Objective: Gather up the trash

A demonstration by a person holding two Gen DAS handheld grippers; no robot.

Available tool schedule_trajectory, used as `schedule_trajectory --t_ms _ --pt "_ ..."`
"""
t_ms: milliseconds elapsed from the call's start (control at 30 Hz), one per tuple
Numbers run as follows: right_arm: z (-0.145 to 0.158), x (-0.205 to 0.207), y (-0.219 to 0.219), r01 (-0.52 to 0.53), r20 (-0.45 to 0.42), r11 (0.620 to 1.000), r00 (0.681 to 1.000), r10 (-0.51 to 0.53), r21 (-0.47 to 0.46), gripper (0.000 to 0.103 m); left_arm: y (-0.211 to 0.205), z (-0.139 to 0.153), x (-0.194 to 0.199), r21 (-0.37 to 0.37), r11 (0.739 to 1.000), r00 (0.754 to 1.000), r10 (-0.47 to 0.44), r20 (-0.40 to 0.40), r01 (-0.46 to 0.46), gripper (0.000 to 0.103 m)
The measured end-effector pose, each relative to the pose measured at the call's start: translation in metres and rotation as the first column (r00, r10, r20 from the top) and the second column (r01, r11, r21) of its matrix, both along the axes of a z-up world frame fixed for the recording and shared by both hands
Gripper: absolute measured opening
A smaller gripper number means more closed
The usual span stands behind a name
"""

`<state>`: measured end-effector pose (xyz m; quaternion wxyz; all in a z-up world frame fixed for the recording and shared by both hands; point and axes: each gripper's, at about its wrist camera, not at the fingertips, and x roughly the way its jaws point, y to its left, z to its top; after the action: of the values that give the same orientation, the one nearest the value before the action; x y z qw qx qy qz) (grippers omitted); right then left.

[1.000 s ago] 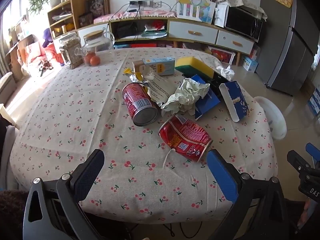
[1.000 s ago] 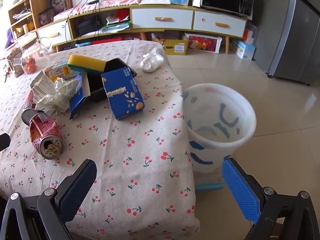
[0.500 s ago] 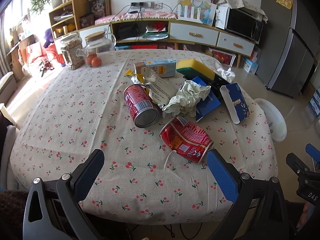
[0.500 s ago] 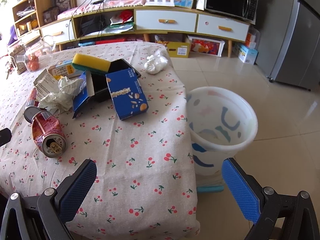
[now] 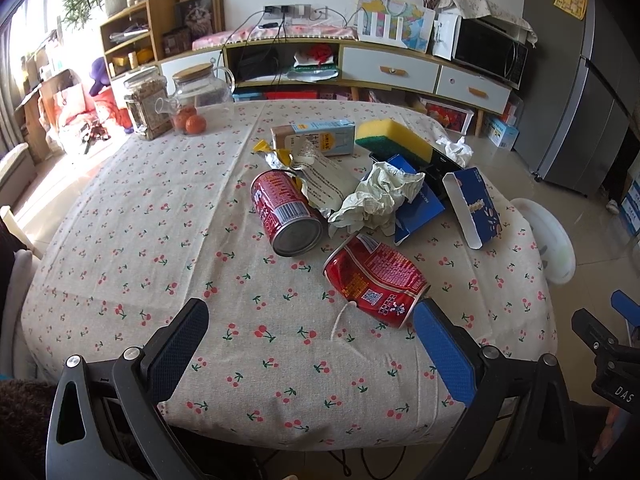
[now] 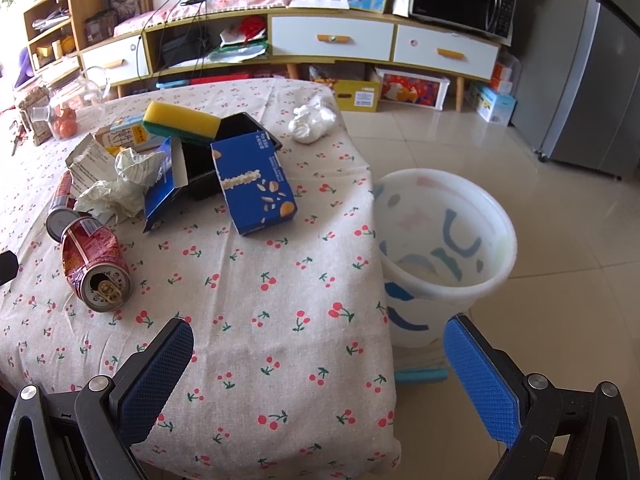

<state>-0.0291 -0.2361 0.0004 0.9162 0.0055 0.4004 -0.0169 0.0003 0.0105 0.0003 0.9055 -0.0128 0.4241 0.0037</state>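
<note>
Trash lies in a heap on the cherry-print tablecloth [image 5: 140, 248]. A crushed red can [image 5: 374, 280] [image 6: 94, 264] lies nearest, an uncrushed red can [image 5: 286, 212] behind it. Crumpled paper [image 5: 378, 198] [image 6: 120, 188], a blue box [image 5: 474, 208] [image 6: 252, 182], a yellow-green sponge [image 5: 394, 140] [image 6: 180, 124] and a white tissue wad [image 6: 312, 122] lie further back. My left gripper [image 5: 310, 352] hovers open near the table's front edge, its right finger close to the crushed can. My right gripper [image 6: 320, 364] is open over the table's corner, beside the white bin [image 6: 444, 252].
A glass teapot [image 5: 200, 88], a jar [image 5: 146, 102] and oranges [image 5: 192, 122] stand at the table's far left. A milk carton [image 5: 316, 138] and a black tray [image 6: 236, 136] sit in the heap. A sideboard [image 6: 332, 40] and fridge [image 6: 600, 64] stand behind.
Both grippers have drifted slightly forward and lower toward the table; the trash looks a little nearer. Nothing on the table has moved, and both stay open.
</note>
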Motion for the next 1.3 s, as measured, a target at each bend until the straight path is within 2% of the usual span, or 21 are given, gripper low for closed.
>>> schedule_trajectory --t_ms 900,1300 --pt "-0.0015 -0.0001 0.0028 -0.005 0.0 1.0 1.0 0.005 -0.003 0.103 0.0049 0.0012 -0.0007 0.003 1.0 1.0 0.007 0.011 -0.007 0.103" --pt "0.0031 0.0045 0.0045 -0.018 -0.026 1.0 0.999 0.018 0.012 0.103 0.0027 0.0025 0.002 0.001 1.0 1.0 -0.003 0.008 0.003 0.103"
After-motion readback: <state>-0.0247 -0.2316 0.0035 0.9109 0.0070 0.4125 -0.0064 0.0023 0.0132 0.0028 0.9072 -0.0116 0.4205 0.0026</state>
